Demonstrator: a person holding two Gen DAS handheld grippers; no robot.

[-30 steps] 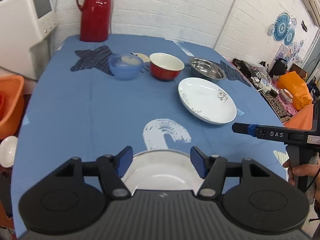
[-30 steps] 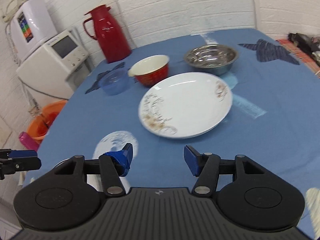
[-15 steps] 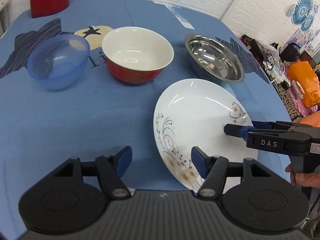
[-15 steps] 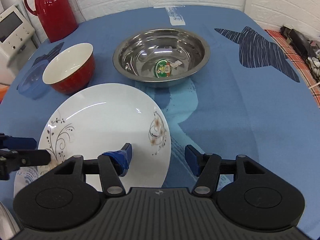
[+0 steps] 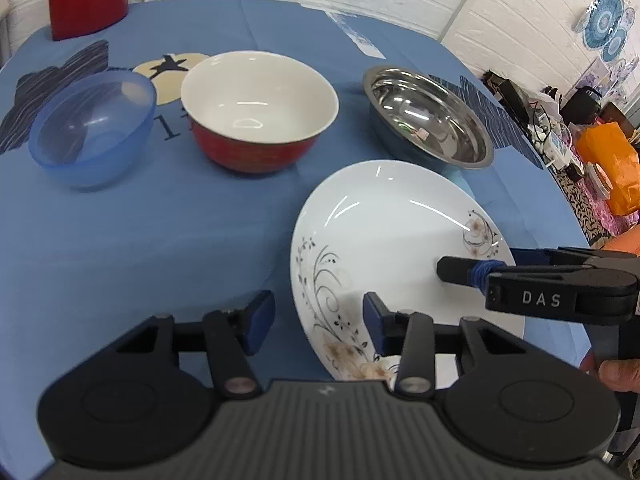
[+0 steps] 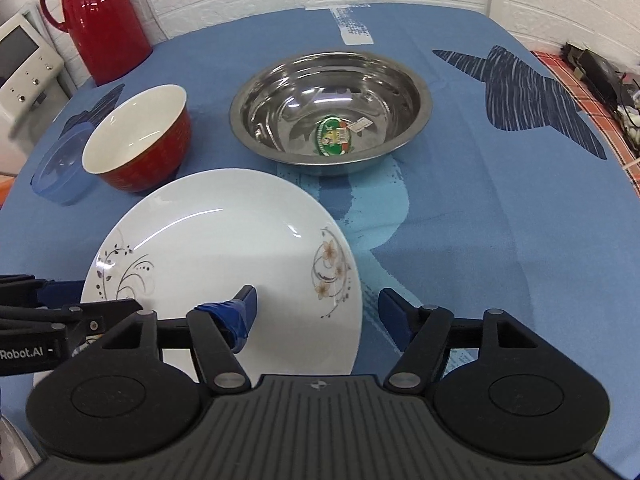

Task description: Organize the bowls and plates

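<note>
Currently floral plate [image 6: 224, 256] lies on the blue-clothed table [image 6: 500, 240], nearer its front edge than steel bowl [image 6: 330, 108]. Left gripper [image 5: 318, 318] and right gripper [image 6: 316, 314] both released, each straddling an opposite rim. Suggest closing evenly, lifting level.

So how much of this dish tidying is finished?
Nothing is stacked yet. Both open grippers, left and right, straddle opposite edges of the floral plate. The blue bowl, red bowl and steel bowl sit separately.
</note>
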